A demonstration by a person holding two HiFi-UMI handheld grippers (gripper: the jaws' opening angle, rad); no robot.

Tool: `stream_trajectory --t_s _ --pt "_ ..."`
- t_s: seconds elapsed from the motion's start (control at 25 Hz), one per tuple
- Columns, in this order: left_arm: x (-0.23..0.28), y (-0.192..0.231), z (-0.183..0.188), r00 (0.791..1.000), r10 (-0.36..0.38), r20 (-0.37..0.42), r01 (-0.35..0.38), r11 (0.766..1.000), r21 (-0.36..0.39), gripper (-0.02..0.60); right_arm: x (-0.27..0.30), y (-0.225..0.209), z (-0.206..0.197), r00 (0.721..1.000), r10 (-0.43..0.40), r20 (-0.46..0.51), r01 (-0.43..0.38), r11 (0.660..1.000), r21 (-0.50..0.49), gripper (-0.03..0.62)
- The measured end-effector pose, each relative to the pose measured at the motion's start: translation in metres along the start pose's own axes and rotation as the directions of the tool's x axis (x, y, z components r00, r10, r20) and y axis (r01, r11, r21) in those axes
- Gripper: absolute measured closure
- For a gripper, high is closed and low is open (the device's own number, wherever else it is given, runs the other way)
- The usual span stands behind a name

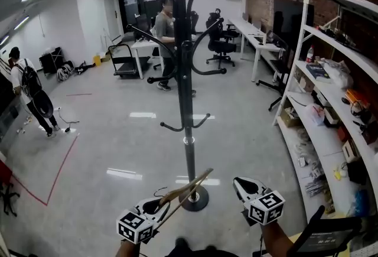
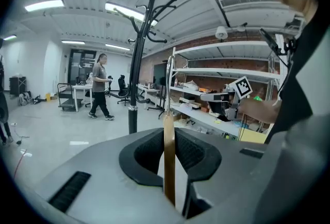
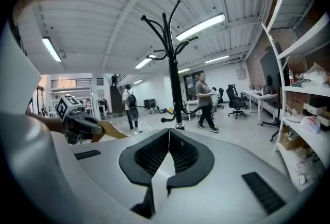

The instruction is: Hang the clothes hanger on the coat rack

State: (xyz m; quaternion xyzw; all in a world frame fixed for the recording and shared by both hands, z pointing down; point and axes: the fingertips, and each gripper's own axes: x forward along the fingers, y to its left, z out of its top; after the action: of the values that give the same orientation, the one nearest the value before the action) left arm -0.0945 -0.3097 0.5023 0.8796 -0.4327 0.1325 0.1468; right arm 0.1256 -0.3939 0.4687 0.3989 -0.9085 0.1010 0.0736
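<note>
A tall black coat rack stands on the floor just ahead, its curved arms at the top and its round base near my grippers. My left gripper is shut on a wooden clothes hanger, which slants up to the right toward the pole. In the left gripper view the hanger runs upright between the pressed pads, and the rack rises beyond it. My right gripper is shut and empty, its tips meeting in the right gripper view, where the rack stands ahead.
White shelving full of small items lines the right side. A person walks behind the rack and another with a backpack stands at the far left. Desks, office chairs and a cart fill the back.
</note>
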Motion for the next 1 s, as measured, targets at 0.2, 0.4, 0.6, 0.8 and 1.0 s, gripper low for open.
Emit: stream_trajectory --t_s 0.2,0.4,0.6,0.8,1.0 --pt "0.036 0.034 0.006 0.994 -0.102 -0.039 0.103 0.994 0.026 0.531 0.031 -0.021 0.012 0.999 -0.047 0.004 0.047 0.999 -0.003 0.589" --pt "0.076 0.060 0.015 0.972 -0.216 -0.097 0.225 0.969 0.098 0.531 0.068 -0.027 0.020 0.997 -0.080 -0.007 0.080 0.997 0.003 0.589" --pt "0.115 0.082 0.018 0.942 -0.299 -0.151 0.320 0.937 0.138 0.531 0.099 -0.034 0.018 0.995 -0.100 -0.027 0.100 0.995 0.001 0.588" --pt "0.152 0.089 0.017 0.911 -0.350 -0.218 0.388 0.907 0.163 0.531 0.116 -0.043 0.011 0.993 -0.102 -0.054 0.104 0.994 0.028 0.588" --pt "0.184 0.090 0.015 0.890 -0.384 -0.245 0.430 0.886 0.174 0.531 0.138 -0.052 0.003 0.994 -0.059 -0.097 0.061 0.998 0.022 0.588"
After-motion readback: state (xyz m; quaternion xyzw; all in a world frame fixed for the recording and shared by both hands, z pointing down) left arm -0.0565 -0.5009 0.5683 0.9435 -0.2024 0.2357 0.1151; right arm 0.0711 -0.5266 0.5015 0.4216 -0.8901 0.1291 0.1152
